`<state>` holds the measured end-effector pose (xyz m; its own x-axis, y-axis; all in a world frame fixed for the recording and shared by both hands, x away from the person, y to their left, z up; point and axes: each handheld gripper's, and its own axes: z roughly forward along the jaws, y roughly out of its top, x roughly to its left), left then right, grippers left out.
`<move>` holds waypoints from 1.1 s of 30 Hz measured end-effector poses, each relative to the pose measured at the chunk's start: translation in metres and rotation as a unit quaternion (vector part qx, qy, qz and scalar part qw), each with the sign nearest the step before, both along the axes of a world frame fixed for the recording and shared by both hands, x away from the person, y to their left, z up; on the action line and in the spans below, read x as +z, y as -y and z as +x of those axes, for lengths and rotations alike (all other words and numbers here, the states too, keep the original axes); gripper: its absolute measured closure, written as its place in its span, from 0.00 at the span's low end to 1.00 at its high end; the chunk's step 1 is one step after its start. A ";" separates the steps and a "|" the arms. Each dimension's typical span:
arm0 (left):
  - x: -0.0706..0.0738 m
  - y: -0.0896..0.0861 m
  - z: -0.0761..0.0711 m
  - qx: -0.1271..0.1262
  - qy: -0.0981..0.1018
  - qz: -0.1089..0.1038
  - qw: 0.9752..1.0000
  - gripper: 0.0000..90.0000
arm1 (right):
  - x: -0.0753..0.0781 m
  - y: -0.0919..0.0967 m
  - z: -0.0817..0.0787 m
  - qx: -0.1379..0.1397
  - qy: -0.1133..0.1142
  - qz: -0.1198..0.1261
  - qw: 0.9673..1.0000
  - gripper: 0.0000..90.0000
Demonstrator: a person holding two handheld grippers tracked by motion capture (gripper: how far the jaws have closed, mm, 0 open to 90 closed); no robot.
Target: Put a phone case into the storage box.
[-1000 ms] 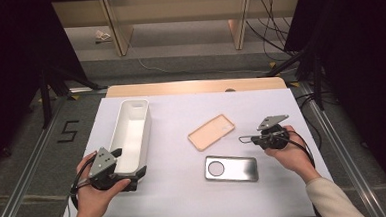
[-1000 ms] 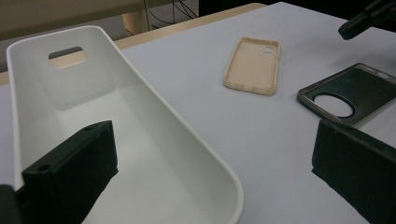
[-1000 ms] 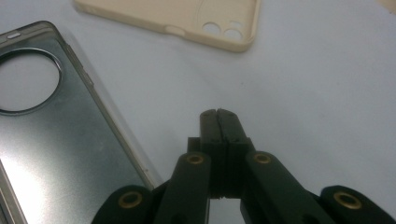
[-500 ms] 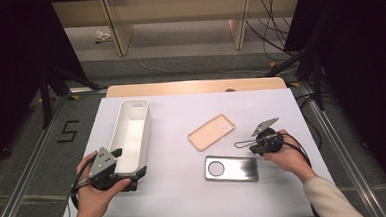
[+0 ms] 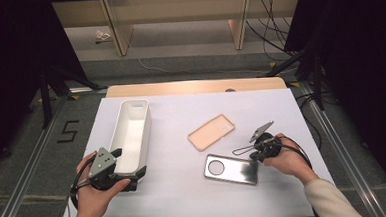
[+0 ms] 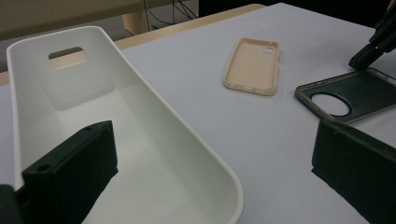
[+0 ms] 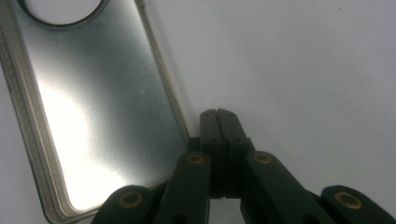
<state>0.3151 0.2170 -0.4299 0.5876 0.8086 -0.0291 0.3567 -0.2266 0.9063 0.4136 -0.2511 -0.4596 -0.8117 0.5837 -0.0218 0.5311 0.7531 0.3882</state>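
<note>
A long white bin (image 5: 132, 131) stands at the left of the white table. My left gripper (image 5: 138, 177) is open at its near end. In the left gripper view the left gripper (image 6: 212, 179) straddles the bin's (image 6: 140, 140) side wall, one jaw inside and one outside. A peach phone case (image 5: 211, 131) lies hollow side up at mid-table. Near it lies a grey metallic phone case (image 5: 231, 169) with a round camera hole. My right gripper (image 5: 254, 157) is shut with nothing in it. The right gripper's tips (image 7: 217, 115) touch the table right beside the grey case's (image 7: 93, 107) long edge.
The white table top (image 5: 186, 204) has bare room at the front and back right. A wooden strip (image 5: 195, 87) runs along its far edge. Metal rails (image 5: 29, 167) flank both sides, and shelving and cables stand beyond.
My right hand has shifted slightly toward me and to the left, tipping the shut gripper down to the grey case's edge. The left hand has stayed put.
</note>
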 end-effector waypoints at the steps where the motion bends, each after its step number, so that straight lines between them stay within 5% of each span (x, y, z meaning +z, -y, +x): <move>1: 0.000 0.000 0.000 0.000 0.000 0.000 1.000 0.00 | 0.000 -0.001 -0.002 0.002 -0.003 -0.003 1.000 1.00; 14: 0.000 0.000 0.000 -0.001 0.001 0.000 1.000 0.00 | 0.003 -0.013 -0.030 0.058 -0.045 -0.025 0.997 1.00; 33: 0.000 0.001 0.000 -0.003 0.000 0.000 1.000 0.00 | 0.003 -0.040 -0.054 0.142 -0.072 -0.034 0.987 1.00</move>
<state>0.3152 0.2157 -0.4303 0.5924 0.8051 -0.0301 0.3561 -0.2281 0.9062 0.3594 -0.2110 -0.4563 -0.9396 0.3340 0.0741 0.3414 0.9012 0.2670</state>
